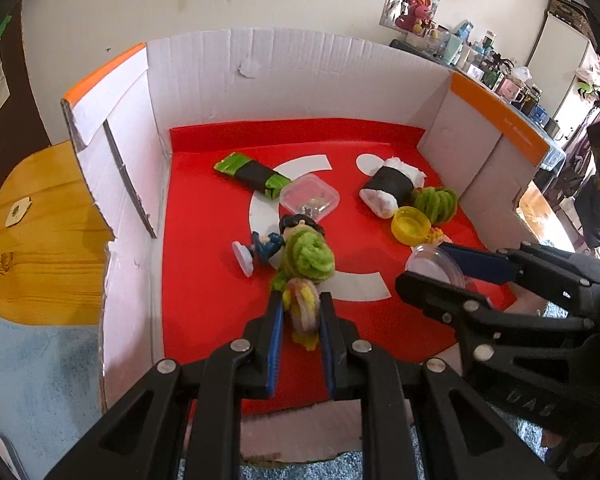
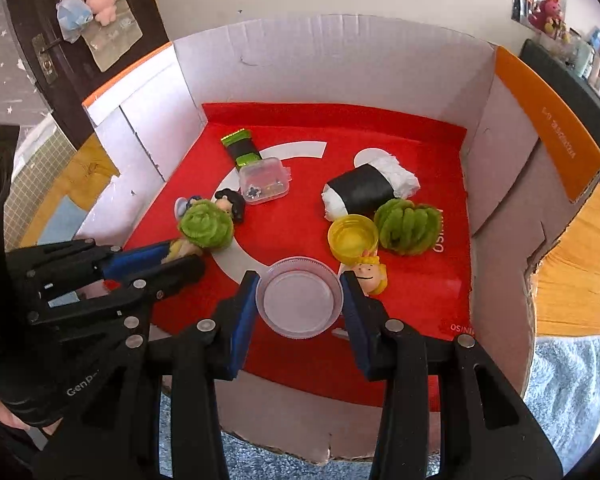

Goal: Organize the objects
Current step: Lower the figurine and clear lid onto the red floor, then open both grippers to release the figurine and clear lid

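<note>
A cardboard box with a red floor holds the objects. My left gripper is shut on a fuzzy pipe-cleaner toy with a green head and a yellow-pink body, low over the floor. It leans against a dark-haired figurine. My right gripper is shut on a clear round lid, just in front of a yellow cap and a blond figurine head. In the right wrist view the left gripper comes in from the left with the toy.
Further back lie a green-and-black packet, a small clear box of beads, a white roll with a black band and a green fuzzy bundle. White box walls rise on three sides. A wooden table surrounds the box.
</note>
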Motion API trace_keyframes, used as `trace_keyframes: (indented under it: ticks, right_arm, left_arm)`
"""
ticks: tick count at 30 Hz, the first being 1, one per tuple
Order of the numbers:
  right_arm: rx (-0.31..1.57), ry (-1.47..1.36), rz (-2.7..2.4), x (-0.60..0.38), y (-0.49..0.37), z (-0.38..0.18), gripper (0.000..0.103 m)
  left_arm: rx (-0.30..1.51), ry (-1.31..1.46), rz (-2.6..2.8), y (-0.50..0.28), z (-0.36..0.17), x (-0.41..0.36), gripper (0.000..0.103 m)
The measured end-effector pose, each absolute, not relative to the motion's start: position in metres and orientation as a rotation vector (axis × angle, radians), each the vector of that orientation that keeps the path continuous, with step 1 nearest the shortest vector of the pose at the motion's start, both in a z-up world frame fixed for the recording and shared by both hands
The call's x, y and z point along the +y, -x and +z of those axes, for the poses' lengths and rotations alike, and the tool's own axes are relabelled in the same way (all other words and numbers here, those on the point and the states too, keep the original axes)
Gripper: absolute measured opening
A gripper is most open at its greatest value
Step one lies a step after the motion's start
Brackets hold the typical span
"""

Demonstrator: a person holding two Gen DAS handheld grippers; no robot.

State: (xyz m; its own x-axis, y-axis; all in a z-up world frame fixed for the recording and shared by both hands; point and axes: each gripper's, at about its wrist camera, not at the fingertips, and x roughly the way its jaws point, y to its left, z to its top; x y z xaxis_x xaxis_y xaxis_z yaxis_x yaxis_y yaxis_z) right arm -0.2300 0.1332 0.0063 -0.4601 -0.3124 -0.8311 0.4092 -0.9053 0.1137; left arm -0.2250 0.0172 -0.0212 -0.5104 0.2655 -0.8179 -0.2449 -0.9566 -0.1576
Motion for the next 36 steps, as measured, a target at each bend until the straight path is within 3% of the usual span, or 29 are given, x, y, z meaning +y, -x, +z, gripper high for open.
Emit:
trace_keyframes:
  ticks: [13,15,18,22,24,36]
  right_arm:
    - [0.142,-1.325,-2.387,0.139,0.229,0.006,0.040]
    - [0.129,-1.325,-2.383,0.140,0.230,0.006,0.042]
    - [0.119,-1.320,-2.380,0.139,0.229,0.006,0.056]
    - [0.116,-1.316,-2.385,0.139,0.227,0.006,0.057]
    - [0.111,-1.315,-2.385,0.140,0.227,0.007,0.057]
    - [0.100,-1.271,-2.423,0.145,0.213,0.018,0.063]
  left_arm:
    - [-0.051,1.347,2.512,0.225,-0.018,0.013,0.017]
    - [-0.053,1.345,2.518,0.226,-0.018,0.013,0.026]
    - [-0.045,1.337,2.542,0.224,-0.016,0.011,0.035]
    - [-0.055,1.332,2.545,0.223,-0.014,0.009,0.037]
    - [-0.056,1.330,2.548,0.222,-0.013,0.009,0.043]
    - [-0.031,1.271,2.607,0.209,-0.001,0.008,0.060]
